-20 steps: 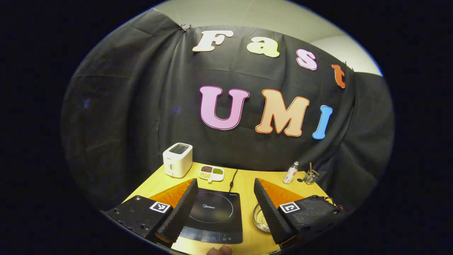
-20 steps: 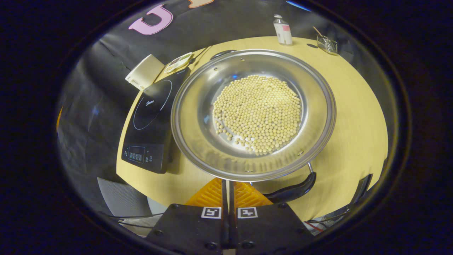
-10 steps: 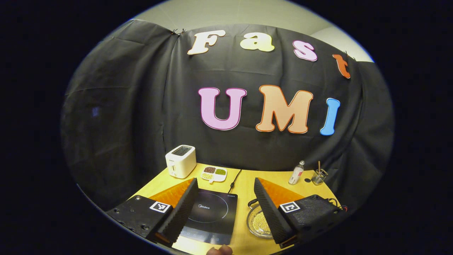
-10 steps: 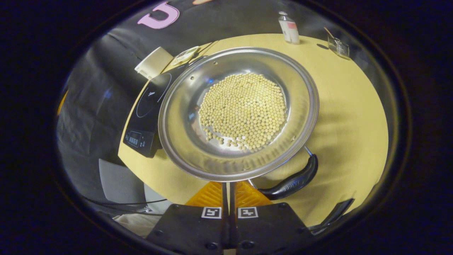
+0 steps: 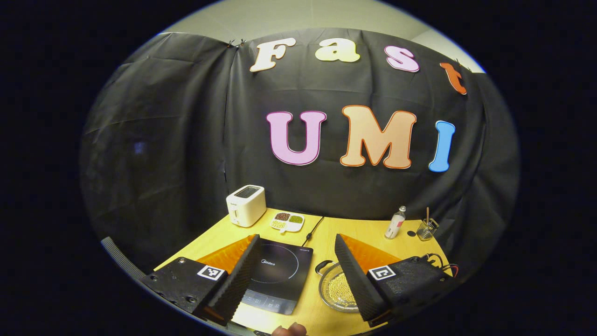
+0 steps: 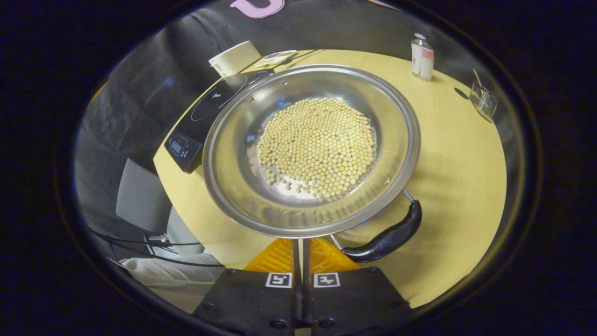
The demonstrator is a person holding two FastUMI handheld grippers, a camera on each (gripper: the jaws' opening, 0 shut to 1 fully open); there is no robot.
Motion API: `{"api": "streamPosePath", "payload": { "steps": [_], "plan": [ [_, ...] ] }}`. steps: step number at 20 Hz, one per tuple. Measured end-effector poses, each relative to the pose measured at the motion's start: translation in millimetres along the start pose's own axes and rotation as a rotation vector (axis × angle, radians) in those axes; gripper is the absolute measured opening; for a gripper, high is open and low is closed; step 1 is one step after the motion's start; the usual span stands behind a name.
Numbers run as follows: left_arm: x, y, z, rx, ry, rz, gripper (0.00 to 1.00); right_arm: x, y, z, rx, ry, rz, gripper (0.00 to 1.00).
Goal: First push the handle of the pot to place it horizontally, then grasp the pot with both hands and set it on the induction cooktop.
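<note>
Your right gripper [image 6: 301, 242] has its 2 fingers together, just below the pot's [image 6: 311, 148] rim; its handle [image 6: 387, 238] lies right. Your left gripper [image 5: 295, 275] is apart, cooktop [image 5: 280, 275] between.

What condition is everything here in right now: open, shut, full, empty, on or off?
Left claw: open, holding nothing.
Right claw: fingers together at the pot's near rim.
Pot: on the table, soybeans inside, lidless.
Pot handle: hanging beside the rim.
Induction cooktop: bare, nothing on it.
Toaster: upright; slots hard to see.
Bottle: upright, capped.
</note>
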State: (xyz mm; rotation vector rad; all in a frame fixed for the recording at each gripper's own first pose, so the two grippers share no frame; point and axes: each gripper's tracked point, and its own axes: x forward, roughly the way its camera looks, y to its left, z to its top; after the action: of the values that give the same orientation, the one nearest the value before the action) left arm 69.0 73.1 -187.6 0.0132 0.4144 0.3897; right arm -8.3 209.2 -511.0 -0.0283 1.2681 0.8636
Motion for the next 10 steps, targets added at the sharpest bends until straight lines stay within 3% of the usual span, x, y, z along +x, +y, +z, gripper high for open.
{"api": "streamPosePath", "payload": {
  "steps": [10],
  "plan": [
    [-13, 16, -8, -0.011, 0.014, -0.011, 0.96, -5, -61, 17, 0.136, -0.005, -0.127, 0.03]
  ]
}}
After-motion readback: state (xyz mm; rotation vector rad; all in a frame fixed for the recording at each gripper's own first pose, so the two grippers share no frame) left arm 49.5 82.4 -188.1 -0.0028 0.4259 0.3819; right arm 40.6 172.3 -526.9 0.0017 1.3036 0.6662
